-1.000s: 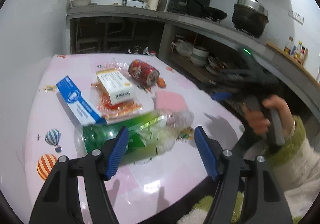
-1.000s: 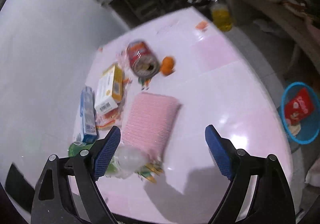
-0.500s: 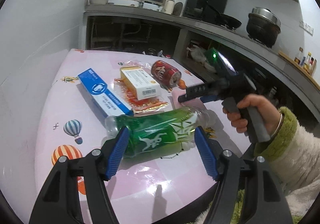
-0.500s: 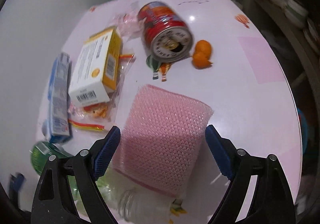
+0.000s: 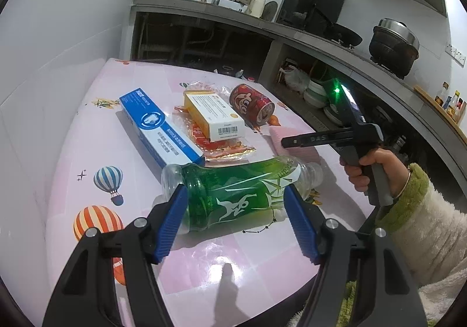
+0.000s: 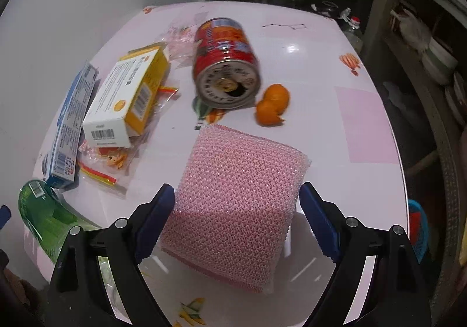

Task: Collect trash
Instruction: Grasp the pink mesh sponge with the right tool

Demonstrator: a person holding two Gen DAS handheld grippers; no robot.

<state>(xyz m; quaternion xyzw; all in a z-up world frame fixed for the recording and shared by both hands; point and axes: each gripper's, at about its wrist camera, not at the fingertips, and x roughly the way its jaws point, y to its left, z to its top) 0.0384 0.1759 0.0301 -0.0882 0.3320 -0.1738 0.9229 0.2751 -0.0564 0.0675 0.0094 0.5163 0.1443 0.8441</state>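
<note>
Nearest the left wrist camera, the left gripper (image 5: 235,220) stands spread, its blue pads on either side of the green plastic bottle (image 5: 239,190), which lies on its side across the near part of the pink table (image 5: 96,149); whether the pads touch the bottle's wall cannot be told, though nothing looks squeezed, so this reads as lining up for a grasp, not a hold. The bottle lies crosswise to the fingers, probably why the gripper comes at its belly, where the body gives the pads most to bear on. In the right wrist view the right gripper (image 6: 237,217) is likewise spread wide, pointing steeply down over the pink sponge (image 6: 236,201), which sits between the pads with a small gap showing on each side; the wide spread suits the sponge's broad face. The person's hand (image 5: 376,171) grips the right gripper's handle beside the bottle's neck end. Just beyond the bottle lie the blue toothpaste box (image 5: 160,128) and a crinkled snack wrapper (image 5: 224,149), with the white-and-yellow carton (image 5: 214,115) resting on the wrapper. Farther on, the red can (image 6: 226,64) lies on its side, a piece of orange peel (image 6: 273,105) just beside its open end. At the right edge of the right view, below the table, a blue basket (image 6: 418,230) shows, likely where the trash belongs.
</note>
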